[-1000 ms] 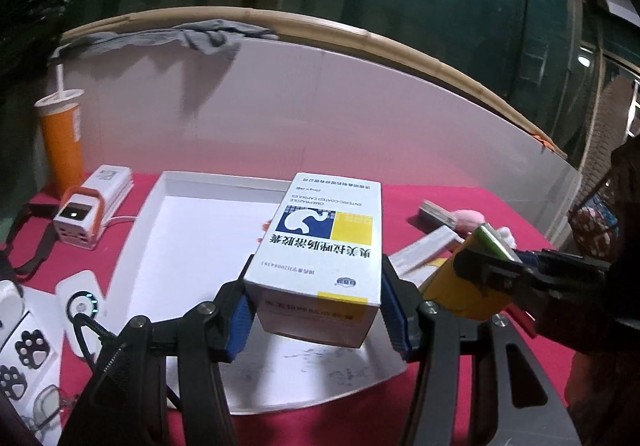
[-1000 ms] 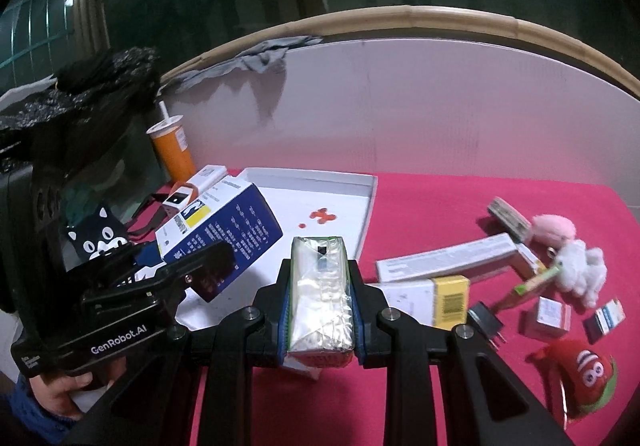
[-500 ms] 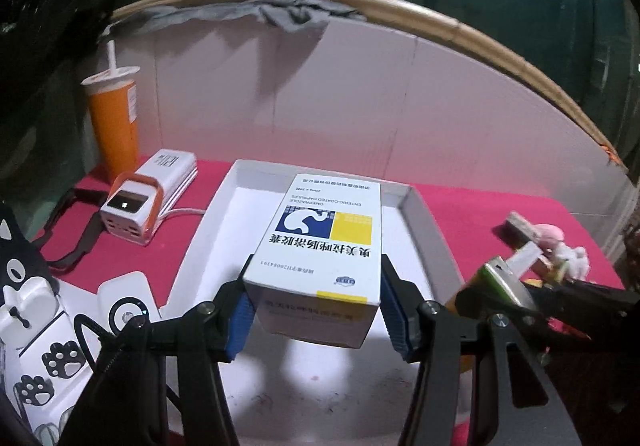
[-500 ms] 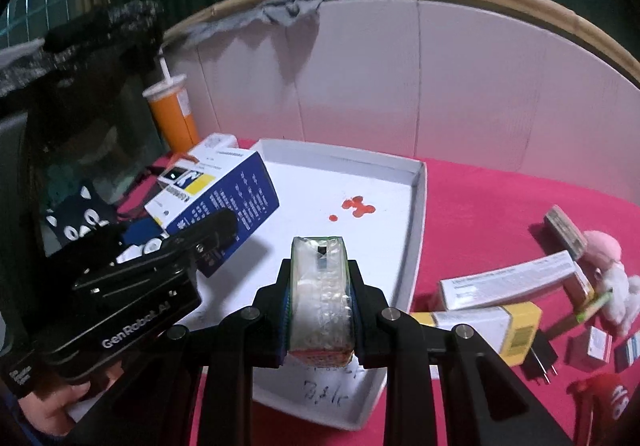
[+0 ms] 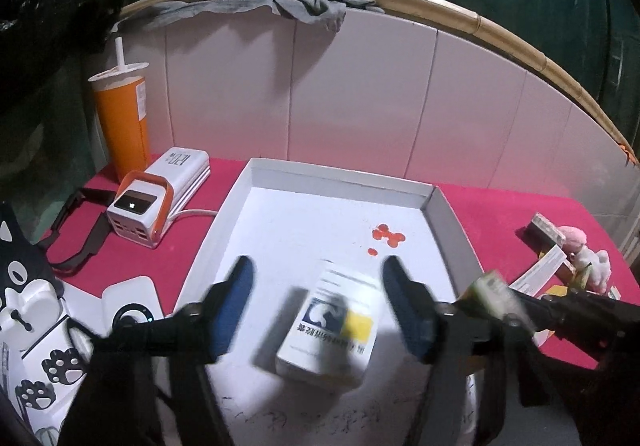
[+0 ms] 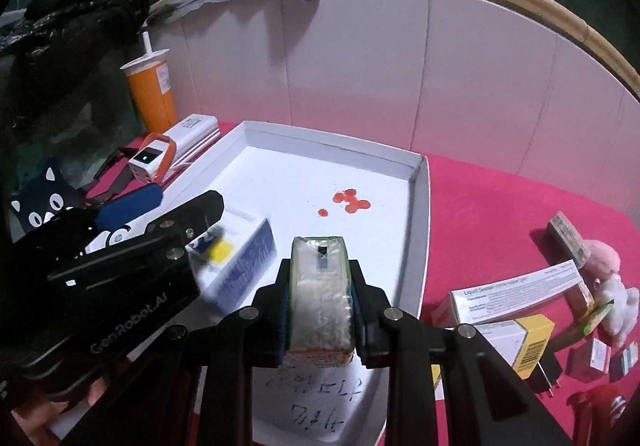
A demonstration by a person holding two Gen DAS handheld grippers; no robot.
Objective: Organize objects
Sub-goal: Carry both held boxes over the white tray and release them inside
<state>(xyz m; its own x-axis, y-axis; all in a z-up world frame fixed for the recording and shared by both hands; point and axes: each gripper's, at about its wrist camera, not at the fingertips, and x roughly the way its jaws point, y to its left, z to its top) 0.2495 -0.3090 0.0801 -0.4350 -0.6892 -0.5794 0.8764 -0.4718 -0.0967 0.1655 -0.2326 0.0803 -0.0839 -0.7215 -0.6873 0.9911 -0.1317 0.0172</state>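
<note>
Pink-red cloth covers the tabletop [image 5: 500,206], and a shallow white tray [image 5: 340,182] sits in the middle of it with a few red blobs [image 5: 386,236] on its floor. The left gripper [image 5: 318,310] has its fingers spread wide, having just been opening, and the white medicine box [image 5: 328,326] with the blue and yellow label lies between them in the tray, a bit blurred, with clear gaps on both sides so the blue pads aren't touching it. The right gripper [image 6: 320,306] is pinching a small drink carton [image 6: 320,294] with a clear wrapped top, held over the near part of the tray; its fingers have eased apart a hair, but both pads are against the carton's sides. From the right wrist view the left gripper [image 6: 168,214] shows up on the left, with the medicine box [image 6: 240,258] just beside it. Off to the left stand an orange cup [image 5: 122,122] with a straw and a white and orange charger [image 5: 160,194]. On the right side of the cloth there's a scatter of small boxes [image 6: 516,290] and a pink plush toy [image 6: 604,258], well apart from the tray.
</note>
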